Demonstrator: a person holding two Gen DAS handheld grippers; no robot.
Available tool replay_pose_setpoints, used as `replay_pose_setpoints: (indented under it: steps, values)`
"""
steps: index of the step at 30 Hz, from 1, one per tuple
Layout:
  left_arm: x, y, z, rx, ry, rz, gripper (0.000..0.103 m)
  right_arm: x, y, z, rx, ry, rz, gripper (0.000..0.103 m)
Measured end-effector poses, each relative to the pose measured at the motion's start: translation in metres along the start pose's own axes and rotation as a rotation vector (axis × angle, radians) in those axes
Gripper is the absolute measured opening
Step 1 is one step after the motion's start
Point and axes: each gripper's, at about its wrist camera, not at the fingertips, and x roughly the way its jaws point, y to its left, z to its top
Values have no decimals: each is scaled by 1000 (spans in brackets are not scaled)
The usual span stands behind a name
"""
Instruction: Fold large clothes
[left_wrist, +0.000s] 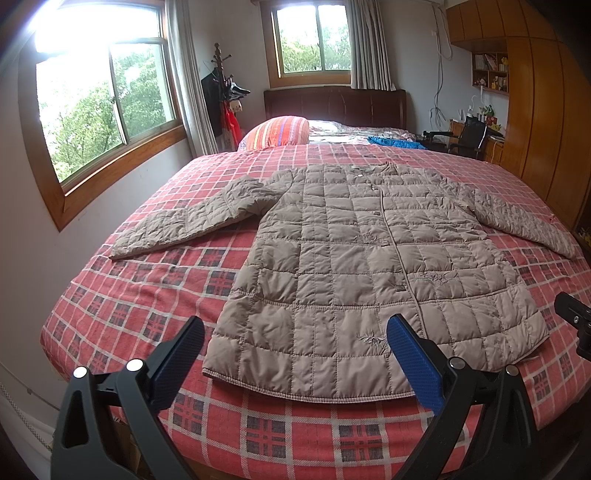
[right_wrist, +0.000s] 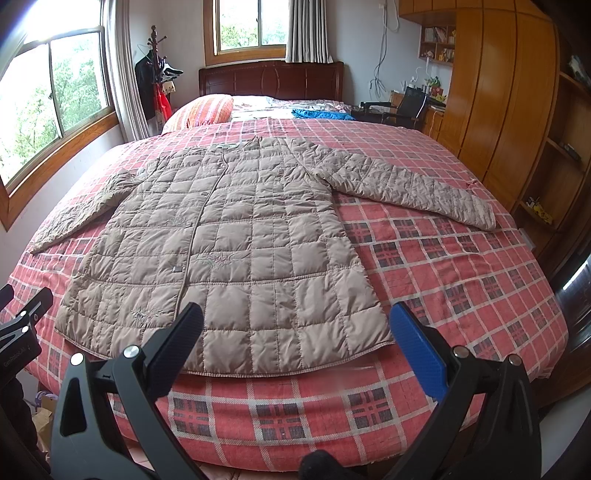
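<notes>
This is a bedroom in a home. A wide bed (left_wrist: 147, 295) with a red plaid cover fills the room, with a striped pillow (left_wrist: 277, 132) and a dark wooden headboard (left_wrist: 334, 105) at its far end. Two curtained windows (left_wrist: 107, 107) show trees outside. A coat stand (left_wrist: 221, 96) holds clothes in the corner, and wooden wardrobes (right_wrist: 498, 85) and small shelves (right_wrist: 437, 40) line the right-hand wall.

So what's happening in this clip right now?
A person holds two claws over the foot of a bed with a red plaid cover. A beige quilted coat lies flat on it, front up, both sleeves spread out. The left claw and right claw are both open and hold nothing; no fold has been made yet.
</notes>
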Motion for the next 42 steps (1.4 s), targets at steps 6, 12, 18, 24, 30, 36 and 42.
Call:
replay_pose_setpoints:
  steps: [6,12,18,24,30,36,42]
  values:
    - [-2,1,0,1,2,-1,99,0,0,0,-1,0,1,100]
    - [10,0,-1,-4,26,-39,99,0,1,1,-6,-7,26,100]
    - [36,-8,9,-11,108,-151,98,28,-28,13,-2,36,96,100]
    - [89,-28,47,-50,166,-269,98,60,-119,49,150,44,112,100]
    - [148,-85,110,-31,187,-345,98,108,-231,89,299,68,-61,100]
    - [210,-176,170,47,290,-421,98,164,-352,113,491,154,-66,100]
    - [265,-254,202,66,354,-505,90,218,-417,117,564,245,-47,100]
